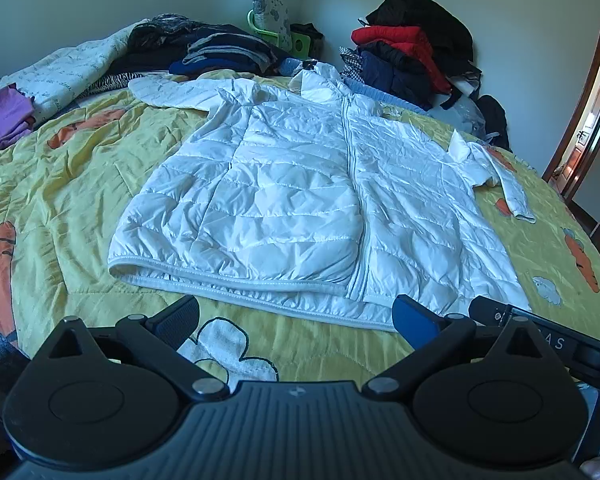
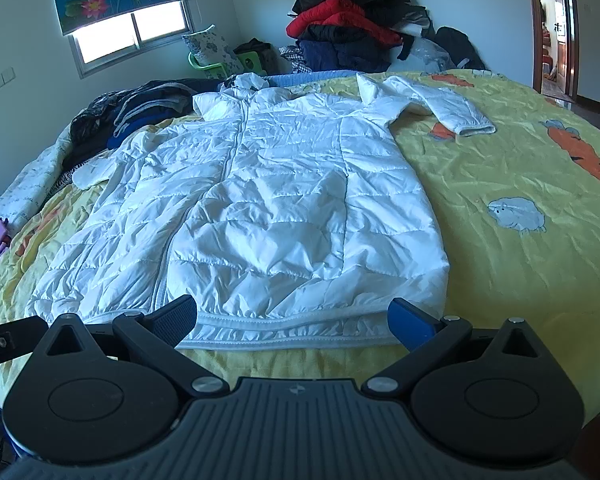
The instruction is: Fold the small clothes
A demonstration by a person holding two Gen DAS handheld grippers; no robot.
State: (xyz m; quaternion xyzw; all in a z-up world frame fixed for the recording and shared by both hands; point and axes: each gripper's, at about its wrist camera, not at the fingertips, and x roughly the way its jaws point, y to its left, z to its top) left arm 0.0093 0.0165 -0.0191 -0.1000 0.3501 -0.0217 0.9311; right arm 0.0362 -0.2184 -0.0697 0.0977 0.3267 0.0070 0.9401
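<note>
one white quilted jacket (image 1: pixel 300 200) lies spread flat, front up and zipped, in the middle of a yellow bedspread (image 1: pixel 80 184) printed with carrots and small animals. its hem faces both cameras and its collar points toward the far wall. one sleeve (image 2: pixel 444 104) stretches out over the bedspread on the right side, bent at the elbow, cuff resting on the yellow cloth; the other sleeve (image 1: pixel 168 92) runs off toward the left, up against a heap of dark folded clothes (image 1: pixel 220 54).

the left gripper (image 1: pixel 296 318) hovers just short of the hem, near the zip's lower end, its jaws spread wide with nothing between them but bedspread and a white flower print. the right gripper (image 2: pixel 294 320) hangs over the hem on the jacket's right half, its jaws likewise wide apart and holding nothing; the hem band shows between the fingertips, though whether they touch the fabric i cannot tell. part of the right gripper shows at the right edge of the left wrist view, so the two tools sit close side by side.

beyond the jacket, a tall pile of red, black and navy coats (image 2: pixel 348 28) leans against the wall. some purple cloth (image 1: pixel 4 120) lies at the bed's left edge. a window (image 2: pixel 136 32) with a lotus-print blind sits in the far wall, and an open doorway (image 2: pixel 556 28) stands at the right.
</note>
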